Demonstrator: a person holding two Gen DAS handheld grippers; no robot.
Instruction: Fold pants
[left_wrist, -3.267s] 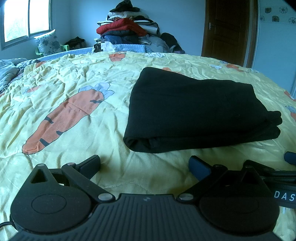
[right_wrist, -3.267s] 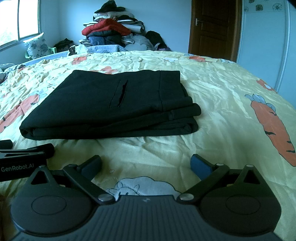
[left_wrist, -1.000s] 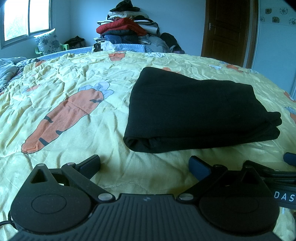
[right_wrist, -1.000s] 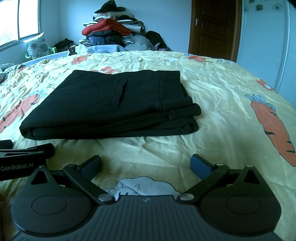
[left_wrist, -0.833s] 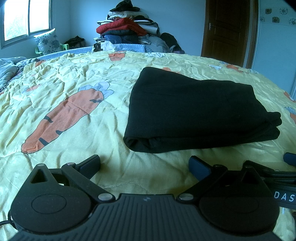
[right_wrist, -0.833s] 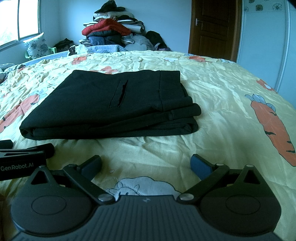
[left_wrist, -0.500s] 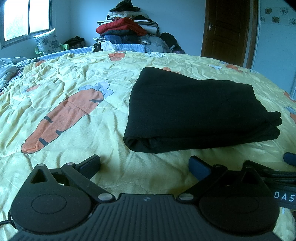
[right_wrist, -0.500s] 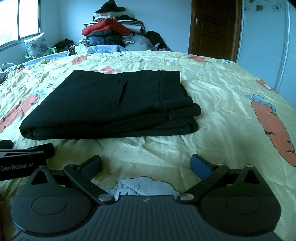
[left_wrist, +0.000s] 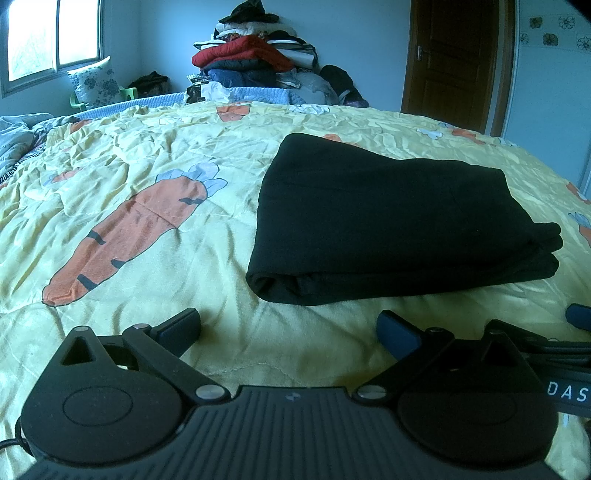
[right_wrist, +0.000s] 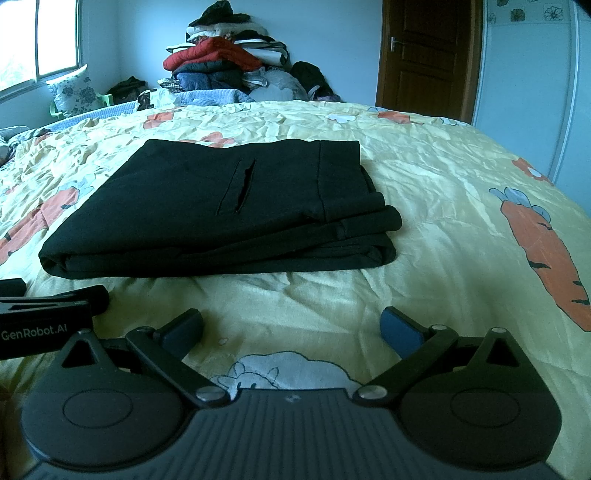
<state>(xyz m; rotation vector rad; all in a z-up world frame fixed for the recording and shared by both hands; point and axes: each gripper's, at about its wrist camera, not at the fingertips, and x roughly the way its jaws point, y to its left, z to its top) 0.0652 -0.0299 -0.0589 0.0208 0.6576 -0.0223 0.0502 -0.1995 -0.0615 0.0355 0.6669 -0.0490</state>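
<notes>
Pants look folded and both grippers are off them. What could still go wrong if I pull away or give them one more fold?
The black pants lie in stacked layers, and those at the right end are uneven, so a nudge could slide them apart. The left gripper and right gripper sit open, low over the wrinkled quilt; another grab may pinch bedding with the cloth. Another fold would make a thick bundle that may spring open.

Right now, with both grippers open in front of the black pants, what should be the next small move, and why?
Probably none on the cloth: draw both grippers back. The pants already lie in a compact, layered stack on the bedspread, edges roughly even. The left gripper and right gripper are open, empty, and short of the near edge.
</notes>
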